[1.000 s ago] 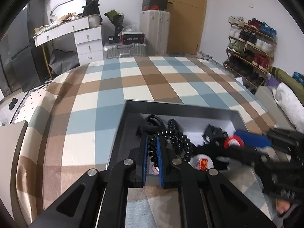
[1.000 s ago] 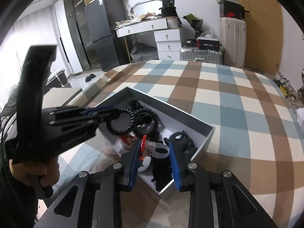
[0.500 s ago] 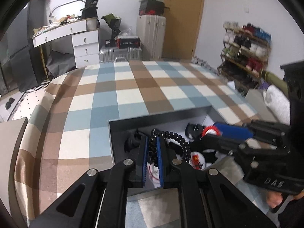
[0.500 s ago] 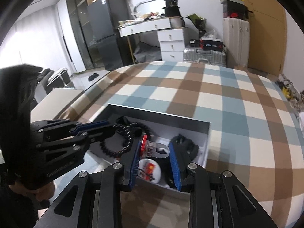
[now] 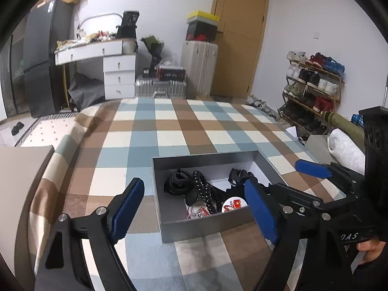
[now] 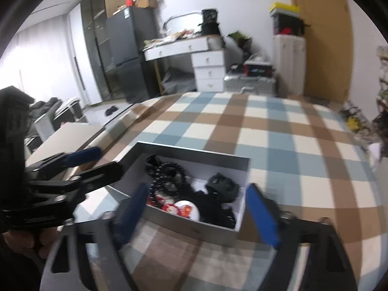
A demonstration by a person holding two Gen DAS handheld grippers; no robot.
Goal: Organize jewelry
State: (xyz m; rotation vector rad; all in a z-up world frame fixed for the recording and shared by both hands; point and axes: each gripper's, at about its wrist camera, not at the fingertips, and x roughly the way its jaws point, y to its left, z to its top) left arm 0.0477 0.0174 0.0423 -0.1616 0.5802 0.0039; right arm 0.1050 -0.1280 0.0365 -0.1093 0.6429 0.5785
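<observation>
A grey open box [image 5: 194,228] [image 6: 194,225] lies on the checked bedcover. Inside it lie a black coiled hair tie [image 5: 206,194] [image 6: 162,179], black hair clips [image 5: 238,174] [image 6: 222,186], a round white and red badge [image 5: 234,204] [image 6: 188,212] and a small red and clear ring piece [image 5: 197,212] [image 6: 167,206]. My left gripper [image 5: 194,208] is open and empty, in front of the box's near wall. My right gripper [image 6: 196,212] is open and empty, also in front of the box; it shows at the right of the left wrist view [image 5: 312,169].
The checked bedcover [image 5: 169,126] stretches beyond the box. A beige board [image 6: 65,138] lies at the bed's left edge. A white desk [image 5: 101,53], suitcases [image 5: 200,68] and a shoe rack [image 5: 312,92] stand past the bed.
Both grippers have opened and pulled back and up from the box. The coiled hair tie and the ring piece have been let go and now lie in the box.
</observation>
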